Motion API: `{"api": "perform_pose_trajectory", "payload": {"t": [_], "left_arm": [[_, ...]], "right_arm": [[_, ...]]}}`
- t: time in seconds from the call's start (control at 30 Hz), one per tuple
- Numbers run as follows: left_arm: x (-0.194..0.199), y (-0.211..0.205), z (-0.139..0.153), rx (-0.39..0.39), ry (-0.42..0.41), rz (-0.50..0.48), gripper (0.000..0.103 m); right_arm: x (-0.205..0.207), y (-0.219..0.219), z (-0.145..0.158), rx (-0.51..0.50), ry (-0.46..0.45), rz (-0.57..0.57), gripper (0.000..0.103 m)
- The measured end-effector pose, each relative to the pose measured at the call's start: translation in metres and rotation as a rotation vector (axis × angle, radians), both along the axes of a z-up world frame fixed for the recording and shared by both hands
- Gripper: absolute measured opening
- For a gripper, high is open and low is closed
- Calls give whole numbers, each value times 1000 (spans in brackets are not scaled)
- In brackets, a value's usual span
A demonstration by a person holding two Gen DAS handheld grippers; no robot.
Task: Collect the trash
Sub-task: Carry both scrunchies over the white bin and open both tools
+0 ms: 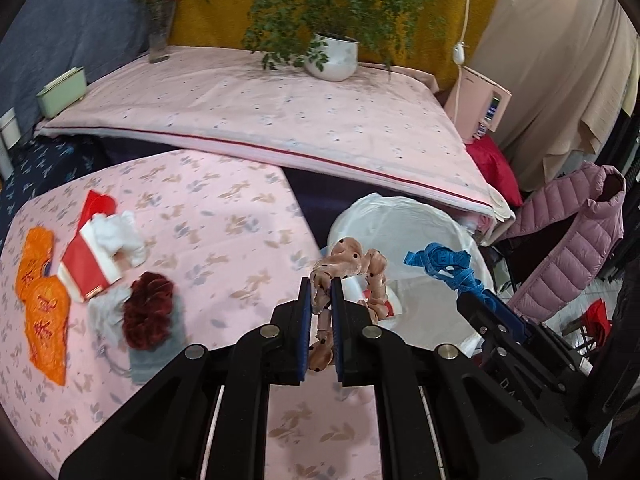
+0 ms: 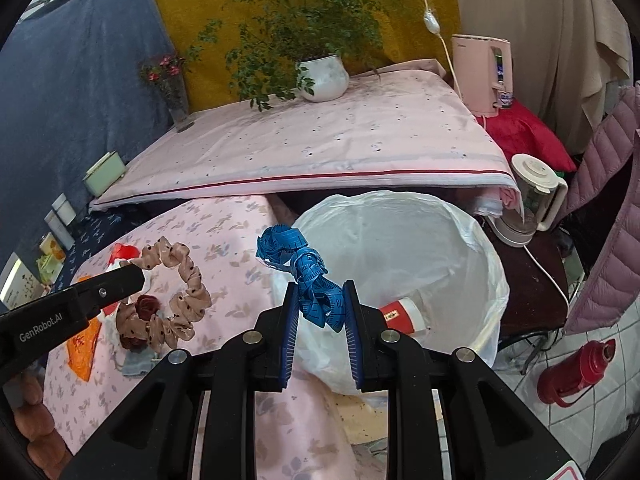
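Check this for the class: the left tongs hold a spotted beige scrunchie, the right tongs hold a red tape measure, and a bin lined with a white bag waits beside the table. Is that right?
One detail is wrong: the tape measure in the right tongs is blue, not red, as the right wrist view shows. The left tongs do hold the spotted beige scrunchie, and the white-lined bin stands beside the table.

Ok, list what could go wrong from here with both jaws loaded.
1. The blue tape measure in the right gripper hangs at the near rim of the white bin bag; released here, it might drop on the table side.
2. The dotted scrunchie dangles loosely from the left gripper and could snag the bag rim.
3. Both grippers converge on one bin and may collide.
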State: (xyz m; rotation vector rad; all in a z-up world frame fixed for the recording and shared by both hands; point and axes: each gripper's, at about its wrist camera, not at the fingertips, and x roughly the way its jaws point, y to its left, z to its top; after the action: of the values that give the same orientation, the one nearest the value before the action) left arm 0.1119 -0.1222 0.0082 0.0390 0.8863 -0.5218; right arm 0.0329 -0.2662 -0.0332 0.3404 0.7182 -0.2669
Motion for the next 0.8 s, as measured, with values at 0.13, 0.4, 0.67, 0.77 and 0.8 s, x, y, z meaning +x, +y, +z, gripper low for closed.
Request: {"api": "perform_pose_trajectory", "payload": {"t": [0.13,0.4,0.67,0.77,0.8], "left_arm": [[6,-22,0,-4,0,-39,9],[19,-56,-3,-9,10,-93,9],[28,-75,-8,-12,24,-115,9],[30,-81,-10,-26,41,-131,18],[31,-83,-11,-23,48,-128,30]], "right_arm": [[0,-18,-8,11,17,-40,21],[5,-39,-22,23,55,-79,21],[8,-48,-30,22,72,-95,21],[10,-49,-30,15,74,-100,22],[11,-49,-31,5,75,-112,23]]}}
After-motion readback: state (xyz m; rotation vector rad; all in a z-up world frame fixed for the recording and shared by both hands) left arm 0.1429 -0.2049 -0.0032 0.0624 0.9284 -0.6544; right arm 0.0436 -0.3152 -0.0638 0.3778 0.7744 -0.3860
